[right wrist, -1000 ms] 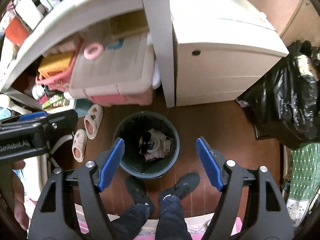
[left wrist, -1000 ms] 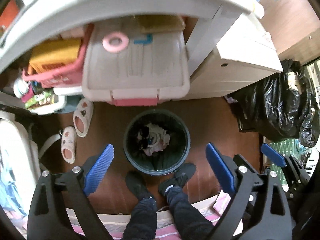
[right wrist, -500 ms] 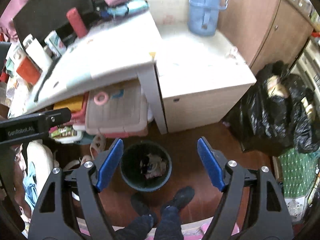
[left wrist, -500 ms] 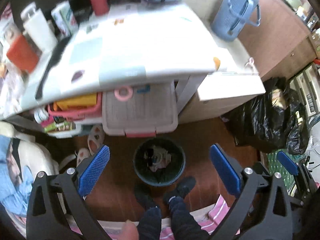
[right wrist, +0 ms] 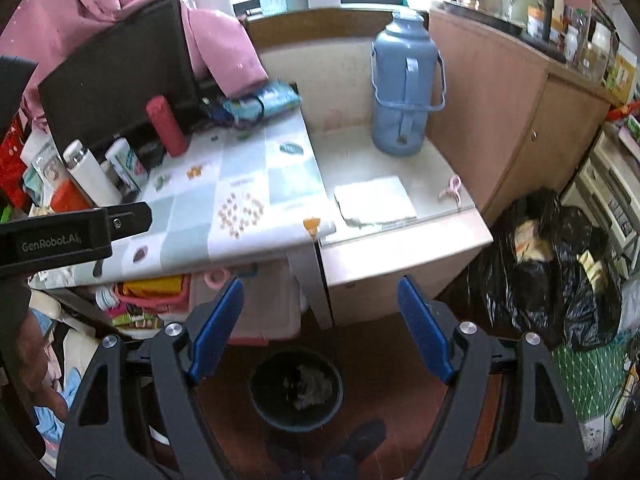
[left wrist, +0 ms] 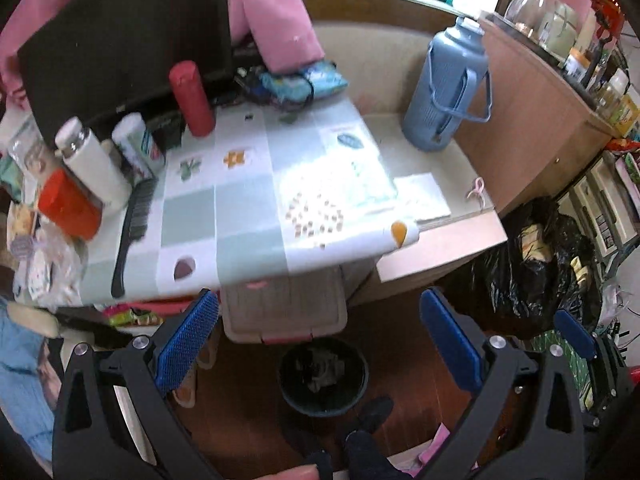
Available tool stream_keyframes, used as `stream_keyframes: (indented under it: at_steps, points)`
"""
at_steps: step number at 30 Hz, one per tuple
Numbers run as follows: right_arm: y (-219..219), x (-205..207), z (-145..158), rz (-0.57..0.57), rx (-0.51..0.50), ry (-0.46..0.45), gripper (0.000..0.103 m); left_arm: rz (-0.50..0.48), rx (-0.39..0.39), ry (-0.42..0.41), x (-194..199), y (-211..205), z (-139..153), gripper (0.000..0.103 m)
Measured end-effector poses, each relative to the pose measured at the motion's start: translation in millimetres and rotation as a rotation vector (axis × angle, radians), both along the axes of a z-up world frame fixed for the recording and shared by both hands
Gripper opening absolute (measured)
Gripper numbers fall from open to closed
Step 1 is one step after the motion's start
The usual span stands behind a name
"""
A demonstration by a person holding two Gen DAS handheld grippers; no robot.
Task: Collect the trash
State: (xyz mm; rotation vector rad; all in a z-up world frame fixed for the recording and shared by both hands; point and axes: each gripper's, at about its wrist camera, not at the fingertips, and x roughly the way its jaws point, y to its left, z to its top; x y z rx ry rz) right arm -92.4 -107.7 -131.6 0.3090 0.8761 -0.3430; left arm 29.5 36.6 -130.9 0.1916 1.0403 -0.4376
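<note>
Left gripper (left wrist: 318, 338) wide open, nothing between the blue pads, jaws just spread a touch more. Right gripper (right wrist: 320, 326) open too, empty, jaws just widened slightly. Both angled down over the floor.

Directly below, between each pair of fingers: dark round bin (left wrist: 323, 376) on the wooden floor, crumpled trash (left wrist: 320, 368) lying inside. Same bin (right wrist: 296, 388) in the right view, trash (right wrist: 308, 386) pale against the dark wall. Just in front of the bin, dark shoes (right wrist: 366, 438).

Behind the bin, a lidded storage box (left wrist: 284, 308) tucked under the table (left wrist: 224, 208). On the patterned tabletop: red cylinder (left wrist: 191, 98) upright, white bottle (left wrist: 90, 160) beside an orange cup (left wrist: 68, 204), black comb (left wrist: 134, 228) lying along the left edge. Pink cloth (left wrist: 276, 28) draped over a dark screen (left wrist: 124, 52) at the back.

To the right, a low white cabinet (right wrist: 404, 248) touching the table, blue thermos (right wrist: 404, 84) standing on it, folded white cloth (right wrist: 374, 202) near the front, small pink clip (right wrist: 452, 188) at the edge. Further right, black rubbish bags (right wrist: 552, 280) slumped on the floor, well apart from the bin.

Left gripper's body (right wrist: 60, 236) visible at the left edge of the right view.
</note>
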Motion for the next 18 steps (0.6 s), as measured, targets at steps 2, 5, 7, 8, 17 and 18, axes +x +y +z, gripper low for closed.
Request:
stream_keyframes:
  at_steps: [2, 5, 7, 8, 17, 18]
  points:
    - [0.9, 4.9, 4.4, 0.004, -0.007, -0.009, 0.079, -0.001, -0.018, -0.012, 4.4, 0.1, 9.4, 0.098]
    - [2.8, 12.1, 9.3, 0.011, -0.017, -0.019, 0.079, -0.004, -0.036, -0.043, 7.9, 1.2, 19.4, 0.098]
    - [3.6, 14.7, 10.0, 0.018, -0.024, -0.021, 0.079, 0.003, -0.041, -0.101, 5.6, 3.5, 26.6, 0.098]
    - [4.4, 16.0, 10.5, 0.019, -0.025, -0.021, 0.079, -0.011, -0.040, -0.098, 5.8, 2.2, 27.2, 0.098]
    - [18.4, 27.8, 7.4, 0.074, -0.026, -0.010, 0.080, 0.046, -0.059, -0.027, 17.7, 24.6, 18.2, 0.098]
    - [22.8, 29.5, 6.8, 0.091, -0.025, -0.008, 0.080, 0.060, -0.060, -0.023, 17.8, 29.6, 16.3, 0.098]
